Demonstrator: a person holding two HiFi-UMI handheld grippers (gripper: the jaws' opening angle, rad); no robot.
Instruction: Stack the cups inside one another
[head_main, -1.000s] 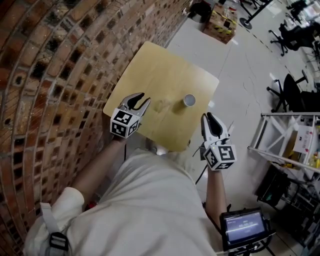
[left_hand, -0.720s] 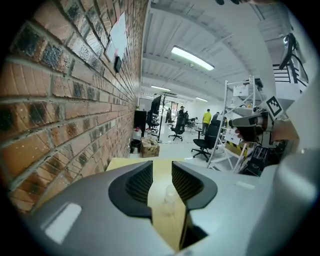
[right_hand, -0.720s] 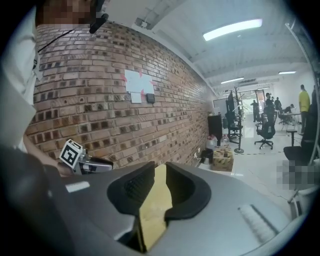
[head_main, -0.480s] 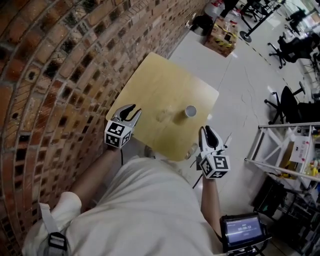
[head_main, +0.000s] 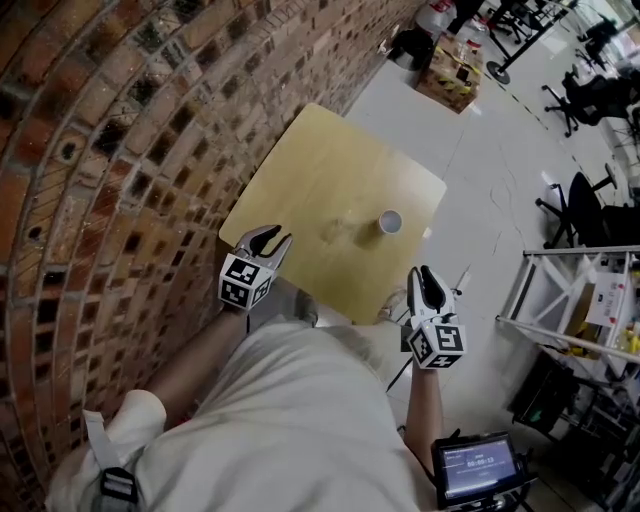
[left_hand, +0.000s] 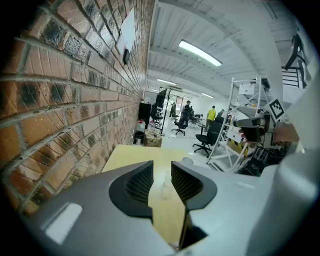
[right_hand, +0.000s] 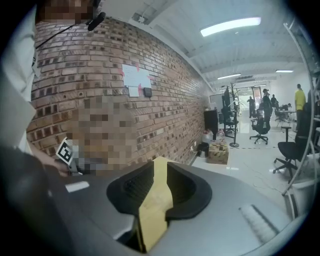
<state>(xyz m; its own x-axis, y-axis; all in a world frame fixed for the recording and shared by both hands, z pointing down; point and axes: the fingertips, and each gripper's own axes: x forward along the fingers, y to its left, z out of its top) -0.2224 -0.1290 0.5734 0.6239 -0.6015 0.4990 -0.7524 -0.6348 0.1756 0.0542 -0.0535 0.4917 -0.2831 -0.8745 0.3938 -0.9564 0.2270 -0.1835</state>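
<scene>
Two cups wait unstacked on a pale yellow square wooden worktop (head_main: 330, 165) beside a red brick wall (head_main: 110, 150): a small white cup (head_main: 389, 221) stands mouth-up near the right edge, and a clear plastic cup (left_hand: 165, 180), faint against the wood, stands apart from it toward the middle. The left tool (head_main: 274, 238) hovers at the near-left corner, released and empty. Its jaws have just been closing to a moderate gap, with only bare wood and the distant clear cup visible between them. The right tool (head_main: 430, 276) hangs off the near-right corner over the floor, also released and empty, its jaws having just been opening to a narrow gap. Both are well apart from the cups. The main risk appears to lie in those gaps, since a tool brought in no wider than this would likely strike a cup's wall rather than straddle it, tipping it over. The white cup, so close to the edge, could be pushed onto the floor. The clear cup looks thin and light, so a hard squeeze may buckle it, and its transparency makes misjudging its rim easy.
</scene>
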